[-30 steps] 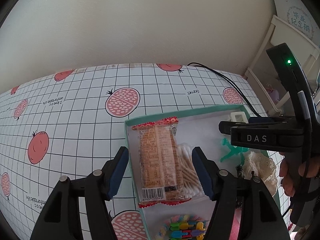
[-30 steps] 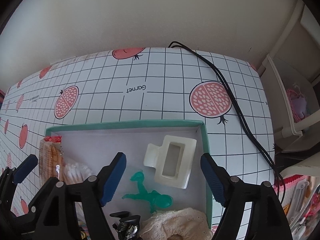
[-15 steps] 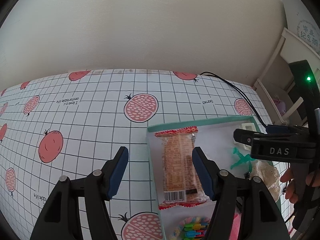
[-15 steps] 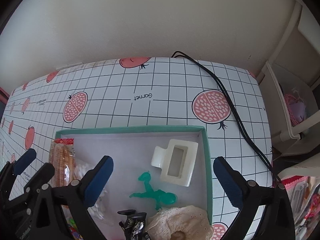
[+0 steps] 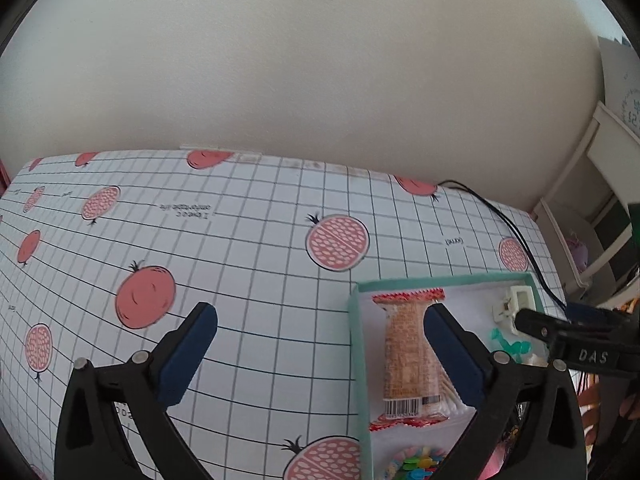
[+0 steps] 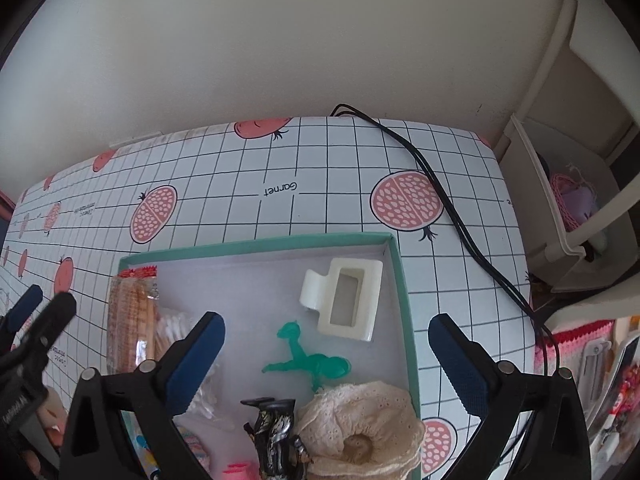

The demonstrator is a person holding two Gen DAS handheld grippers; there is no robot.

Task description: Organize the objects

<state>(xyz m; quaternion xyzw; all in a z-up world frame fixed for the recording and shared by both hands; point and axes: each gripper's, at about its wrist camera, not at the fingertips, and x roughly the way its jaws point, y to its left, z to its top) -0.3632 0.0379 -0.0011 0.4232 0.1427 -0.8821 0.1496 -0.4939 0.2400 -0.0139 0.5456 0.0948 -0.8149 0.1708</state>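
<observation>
A shallow teal-rimmed box (image 6: 401, 276) (image 5: 353, 344) sits on the pomegranate-print tablecloth. Inside lie a wrapped cracker pack (image 5: 404, 356) (image 6: 130, 320), a bag of cotton swabs (image 6: 168, 330), a cream hair claw (image 6: 344, 300) (image 5: 516, 300), a green toy figure (image 6: 308, 360) (image 5: 510, 344), a cream lace scrunchie (image 6: 360, 412) and a black-silver item (image 6: 276, 428). My left gripper (image 5: 320, 344) is open and empty, over the cloth at the box's left rim. My right gripper (image 6: 326, 356) hangs open and empty above the green figure.
A black cable (image 6: 440, 200) (image 5: 508, 220) runs across the cloth to the right of the box. White shelving (image 6: 560, 208) with pink items stands past the table's right edge. A plain wall backs the table. Colourful small pieces (image 5: 416, 462) lie at the box's near end.
The left gripper has shifted left and back, so the cracker pack now lies right of its centre, and its jaws have widened. The right gripper has opened wider and pulled back slightly.
</observation>
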